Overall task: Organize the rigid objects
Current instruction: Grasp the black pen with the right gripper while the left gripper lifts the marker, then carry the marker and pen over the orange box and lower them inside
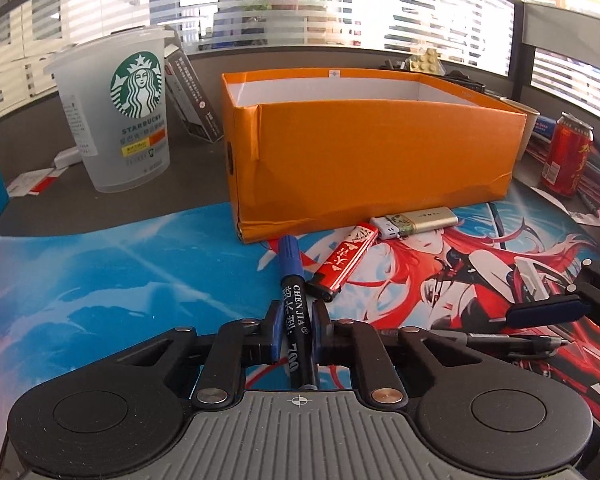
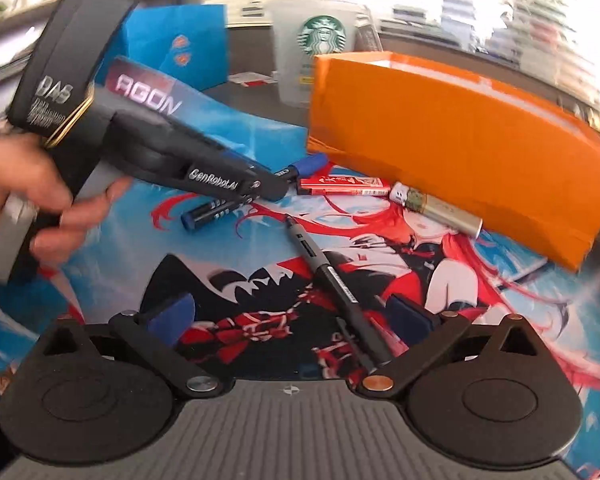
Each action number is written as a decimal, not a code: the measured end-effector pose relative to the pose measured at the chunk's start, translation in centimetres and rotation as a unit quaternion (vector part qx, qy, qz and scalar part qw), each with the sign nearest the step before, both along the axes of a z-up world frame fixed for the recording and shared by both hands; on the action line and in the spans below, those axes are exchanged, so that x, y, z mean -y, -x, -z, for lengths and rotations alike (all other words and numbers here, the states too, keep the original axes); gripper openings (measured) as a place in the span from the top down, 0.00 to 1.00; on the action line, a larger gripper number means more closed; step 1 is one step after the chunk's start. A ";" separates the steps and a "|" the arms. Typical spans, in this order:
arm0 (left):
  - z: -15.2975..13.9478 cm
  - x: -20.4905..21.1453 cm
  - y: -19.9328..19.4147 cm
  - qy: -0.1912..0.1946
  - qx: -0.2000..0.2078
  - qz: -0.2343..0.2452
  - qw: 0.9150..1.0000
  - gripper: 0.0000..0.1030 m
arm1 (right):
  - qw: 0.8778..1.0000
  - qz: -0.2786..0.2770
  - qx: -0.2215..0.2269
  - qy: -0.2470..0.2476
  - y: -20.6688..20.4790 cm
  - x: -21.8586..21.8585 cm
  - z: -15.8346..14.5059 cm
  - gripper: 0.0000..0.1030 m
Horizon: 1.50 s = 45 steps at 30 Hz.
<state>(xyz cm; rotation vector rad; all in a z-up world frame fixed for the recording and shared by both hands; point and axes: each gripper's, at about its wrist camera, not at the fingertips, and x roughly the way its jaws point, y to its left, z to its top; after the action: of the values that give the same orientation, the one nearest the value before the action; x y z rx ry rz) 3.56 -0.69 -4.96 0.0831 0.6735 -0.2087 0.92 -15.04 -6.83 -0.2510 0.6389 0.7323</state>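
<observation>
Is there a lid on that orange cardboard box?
No, the orange cardboard box is open at the top, and its white inner walls show in the left wrist view.

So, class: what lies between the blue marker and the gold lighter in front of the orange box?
The red lighter lies between the blue marker and the gold lighter, on the mat before the orange box. The left wrist view shows it best.
</observation>
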 end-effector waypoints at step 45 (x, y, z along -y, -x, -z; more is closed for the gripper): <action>-7.6 -1.9 2.0 0.073 0.073 0.020 0.994 0.90 | 0.986 0.108 0.127 -0.025 0.6 0.3 -5.7 0.91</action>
<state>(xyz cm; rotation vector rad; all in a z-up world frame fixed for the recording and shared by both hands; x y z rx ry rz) 1.58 1.19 2.62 -0.0278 0.5091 -0.2865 0.32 -15.37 -1.11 -0.2198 0.3957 0.4960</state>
